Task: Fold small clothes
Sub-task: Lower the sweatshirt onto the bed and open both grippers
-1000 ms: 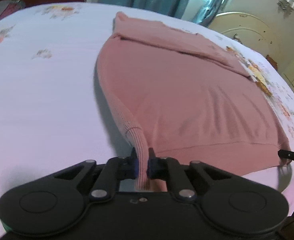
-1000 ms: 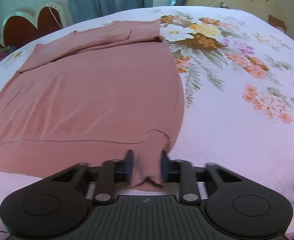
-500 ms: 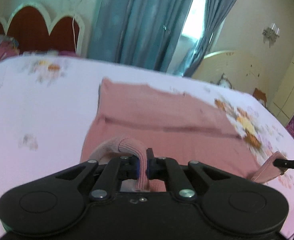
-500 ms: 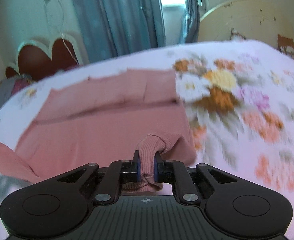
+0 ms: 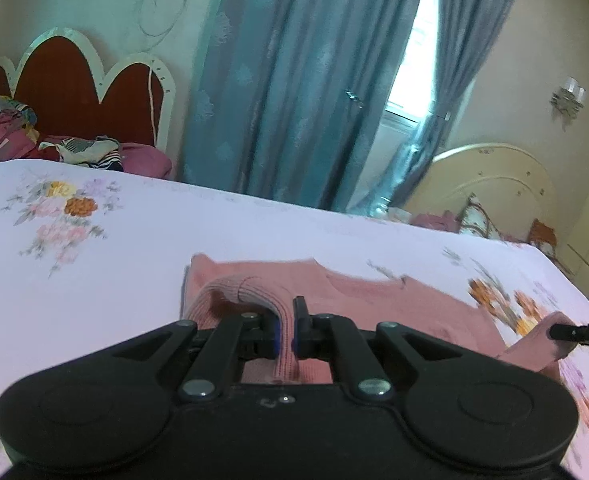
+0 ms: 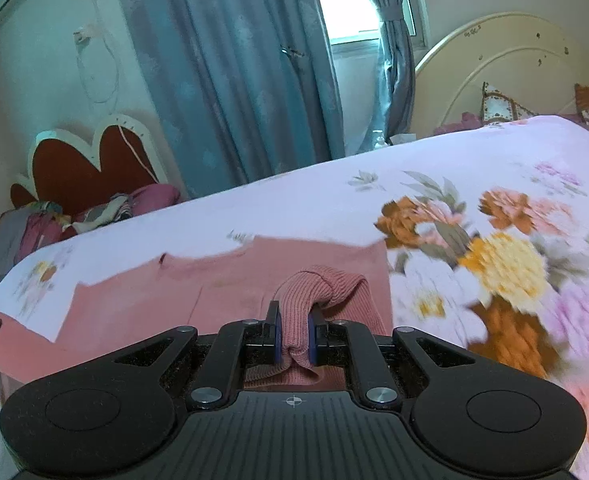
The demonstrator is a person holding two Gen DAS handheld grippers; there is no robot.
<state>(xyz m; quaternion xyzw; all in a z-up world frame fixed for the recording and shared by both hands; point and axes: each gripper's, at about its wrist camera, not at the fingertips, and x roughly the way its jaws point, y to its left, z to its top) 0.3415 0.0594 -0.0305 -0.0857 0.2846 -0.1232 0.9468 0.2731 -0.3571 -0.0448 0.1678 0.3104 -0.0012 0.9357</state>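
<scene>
Sweater [image 5: 394, 300], pink: lies flat on bed [image 5: 114, 264], long axis running away from both grippers, neck end farthest. Near ribbed hem lifted at both corners. Left gripper [image 5: 285, 334] clamped on left corner; right gripper [image 6: 294, 338] clamped on right corner. Neither nearer.

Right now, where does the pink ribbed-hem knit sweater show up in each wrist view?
Left wrist: the pink knit sweater lies lower centre, hem clamped in the left gripper.
Right wrist: sweater lower centre-left, hem clamped in the right gripper.
Shared landmark: the red scalloped headboard, at left in both.
</scene>
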